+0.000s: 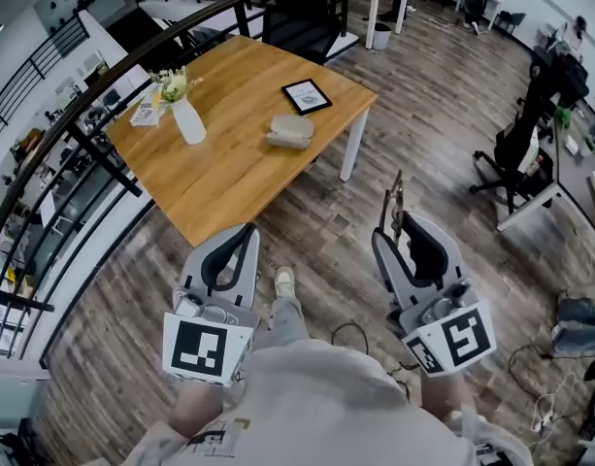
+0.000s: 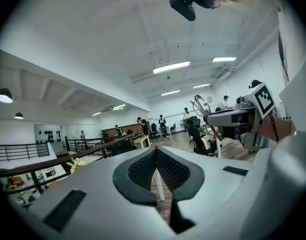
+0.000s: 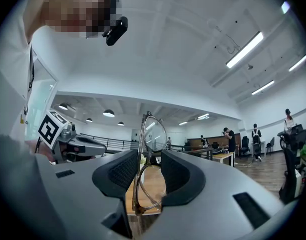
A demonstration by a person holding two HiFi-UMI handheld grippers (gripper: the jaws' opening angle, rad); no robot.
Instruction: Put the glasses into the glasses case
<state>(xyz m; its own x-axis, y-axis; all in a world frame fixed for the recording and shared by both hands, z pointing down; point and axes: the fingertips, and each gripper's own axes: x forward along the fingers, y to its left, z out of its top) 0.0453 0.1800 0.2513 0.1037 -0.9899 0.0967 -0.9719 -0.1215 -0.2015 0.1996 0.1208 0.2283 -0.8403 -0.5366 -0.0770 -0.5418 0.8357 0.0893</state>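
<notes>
The glasses case (image 1: 290, 131), pale grey and closed, lies on the wooden table (image 1: 229, 163) ahead of me. My right gripper (image 1: 388, 227) is shut on the glasses (image 1: 397, 205), held up on edge over the floor, short of the table's near corner. In the right gripper view the thin-framed glasses (image 3: 153, 136) stand upright between the pads, lenses one above the other, with my right gripper (image 3: 145, 160) closed on their frame. My left gripper (image 1: 247, 233) is shut and holds nothing, near the table's front edge. Its pads meet in the left gripper view, at my left gripper (image 2: 155, 153).
On the table stand a white vase with flowers (image 1: 187, 115), a black-framed picture (image 1: 306, 96) and some cards (image 1: 147, 115). A black railing (image 1: 93, 153) runs along the left. An office chair (image 1: 515, 149) and a desk stand at the right. Cables (image 1: 530, 367) lie on the floor.
</notes>
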